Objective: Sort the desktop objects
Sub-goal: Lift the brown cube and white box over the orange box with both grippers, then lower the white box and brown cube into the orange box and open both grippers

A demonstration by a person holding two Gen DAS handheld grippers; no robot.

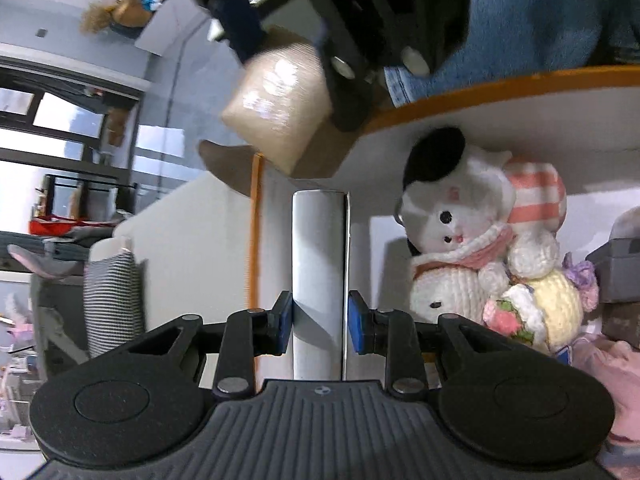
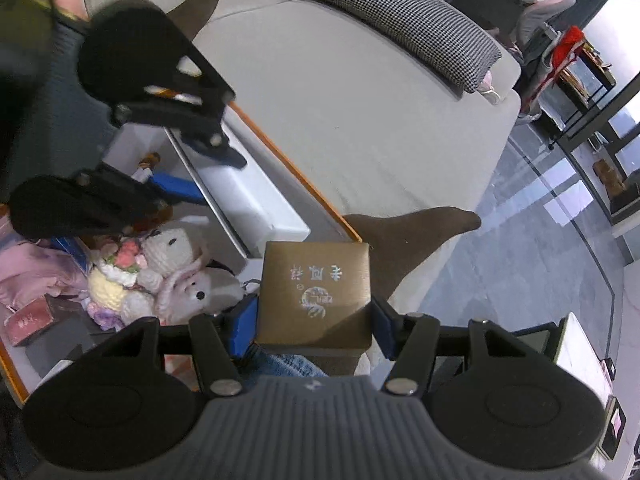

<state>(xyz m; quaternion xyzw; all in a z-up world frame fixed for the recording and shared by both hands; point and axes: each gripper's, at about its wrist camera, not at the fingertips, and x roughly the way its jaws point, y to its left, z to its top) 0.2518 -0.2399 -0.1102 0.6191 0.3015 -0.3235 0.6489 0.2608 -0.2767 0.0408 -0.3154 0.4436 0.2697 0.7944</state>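
My left gripper [image 1: 319, 320] is shut on a long white box [image 1: 319, 264], held on edge over the white, orange-rimmed table [image 1: 500, 120]. The same box [image 2: 256, 204] and left gripper [image 2: 192, 168] show in the right wrist view. My right gripper [image 2: 314, 318] is shut on a square gold box with printed characters [image 2: 316, 292], held past the table's corner. That gold box [image 1: 280, 108] and right gripper [image 1: 288, 68] appear blurred at the top of the left wrist view.
Plush toys [image 1: 468, 236] lie on the table, also in the right wrist view [image 2: 160, 272]. A dark box [image 1: 618, 276] and red box [image 2: 28, 322] sit nearby. A grey sofa [image 2: 360, 100] with a checked cushion [image 2: 404, 24] is beyond the table.
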